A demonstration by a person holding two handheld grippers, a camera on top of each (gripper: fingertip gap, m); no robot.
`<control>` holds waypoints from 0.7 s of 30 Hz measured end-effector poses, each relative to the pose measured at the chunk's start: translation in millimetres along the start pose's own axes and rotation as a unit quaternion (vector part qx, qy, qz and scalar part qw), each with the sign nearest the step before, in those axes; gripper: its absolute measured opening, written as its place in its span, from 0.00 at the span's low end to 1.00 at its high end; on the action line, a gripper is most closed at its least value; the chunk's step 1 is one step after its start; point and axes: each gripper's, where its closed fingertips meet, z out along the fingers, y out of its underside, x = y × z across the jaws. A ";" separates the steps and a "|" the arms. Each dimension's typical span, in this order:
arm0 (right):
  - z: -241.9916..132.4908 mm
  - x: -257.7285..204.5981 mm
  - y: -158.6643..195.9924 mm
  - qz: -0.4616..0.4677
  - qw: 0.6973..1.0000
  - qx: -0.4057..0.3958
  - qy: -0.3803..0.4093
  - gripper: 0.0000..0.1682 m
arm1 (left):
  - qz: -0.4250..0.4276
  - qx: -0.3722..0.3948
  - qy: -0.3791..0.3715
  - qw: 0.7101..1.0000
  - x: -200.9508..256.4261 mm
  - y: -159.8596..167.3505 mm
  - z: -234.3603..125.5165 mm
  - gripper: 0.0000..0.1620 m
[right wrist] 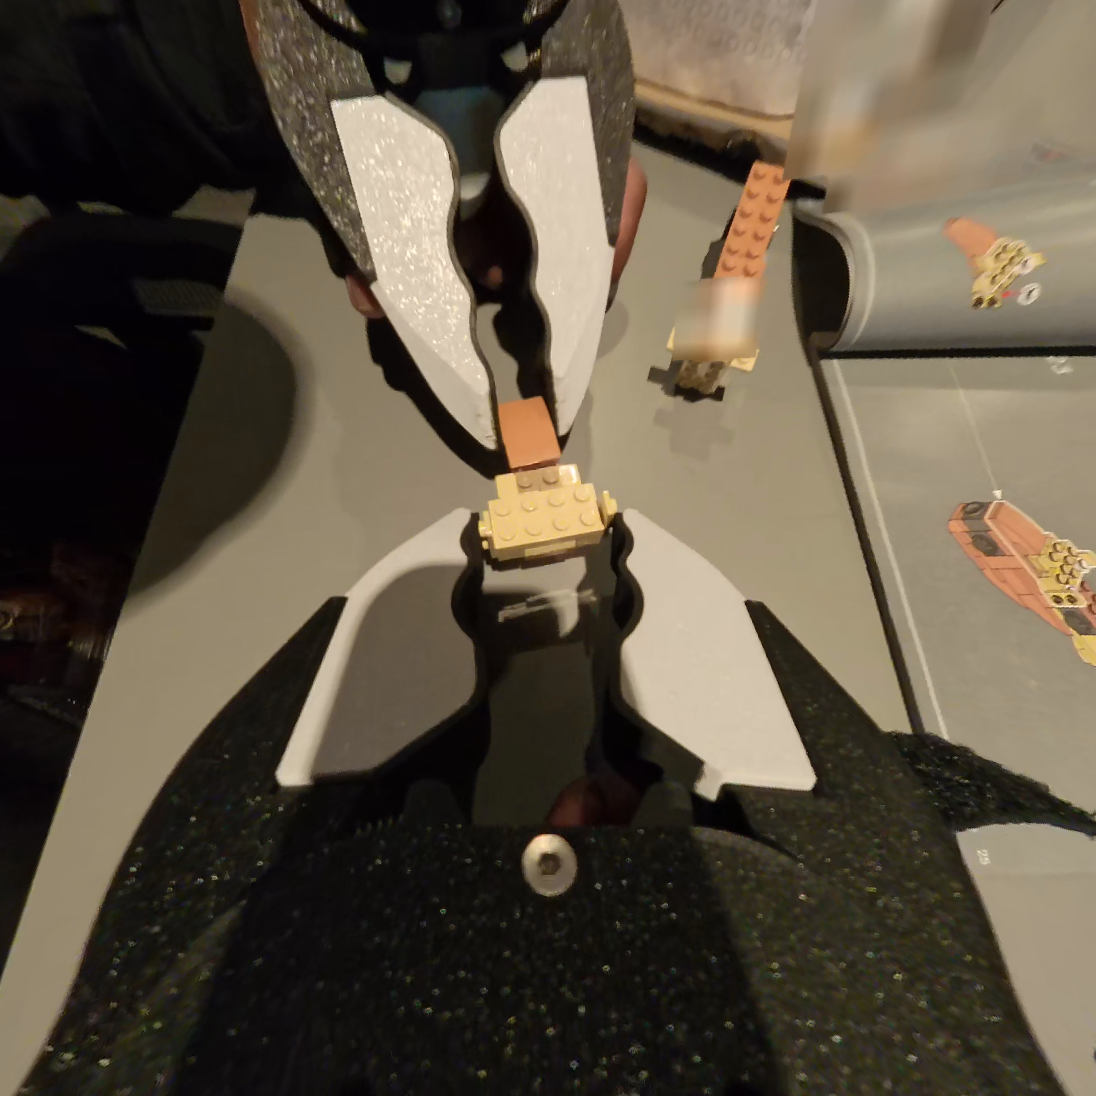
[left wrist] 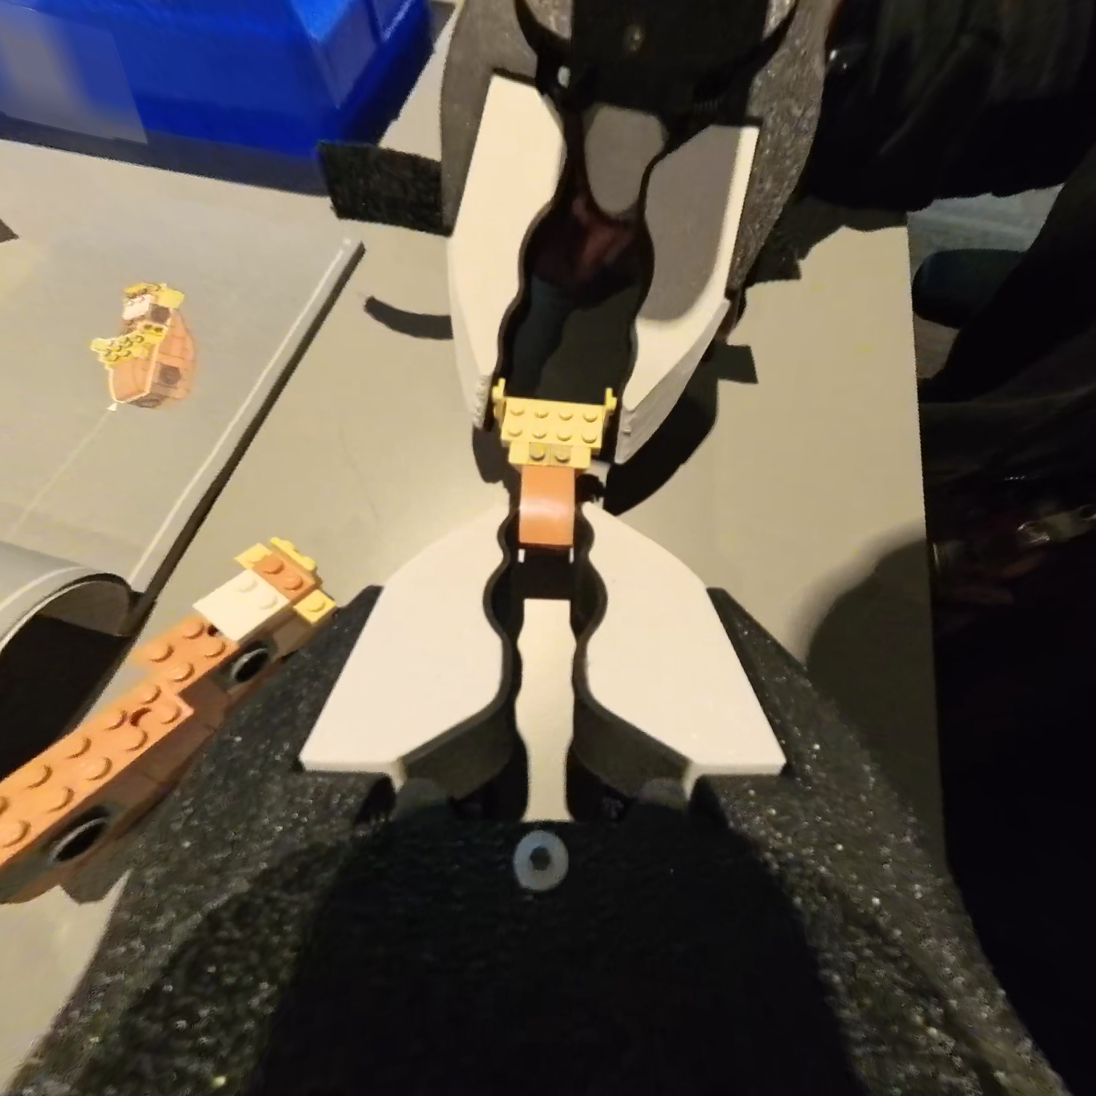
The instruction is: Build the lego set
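The small orange piece (left wrist: 544, 515) meets the yellow block (right wrist: 547, 517) in the air over the grey table (left wrist: 356, 462). The left gripper (left wrist: 544, 542) pinches the orange piece. The right gripper (right wrist: 545, 537) pinches the yellow block. The long orange boat part (left wrist: 148, 700) lies near, at the left. If they push crooked, the orange piece may slip out and drop.

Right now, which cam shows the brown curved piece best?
Left wrist view: the brown curved piece faces the camera, its arched top visible, pinched in the left tool against the yellow assembly. Right wrist view shows only its flat square end.
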 end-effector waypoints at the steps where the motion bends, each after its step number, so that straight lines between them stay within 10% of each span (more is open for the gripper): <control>1: -0.5 0.3 -2.0 0.001 1.000 0.007 0.001 0.25 | -0.003 0.006 -0.003 1.000 -1.1 -1.6 -1.0 0.10; 21: -11.3 -0.8 -26.5 -0.012 0.996 0.094 0.004 0.25 | 0.039 -0.031 -0.018 0.999 0.2 -15.8 -16.5 0.10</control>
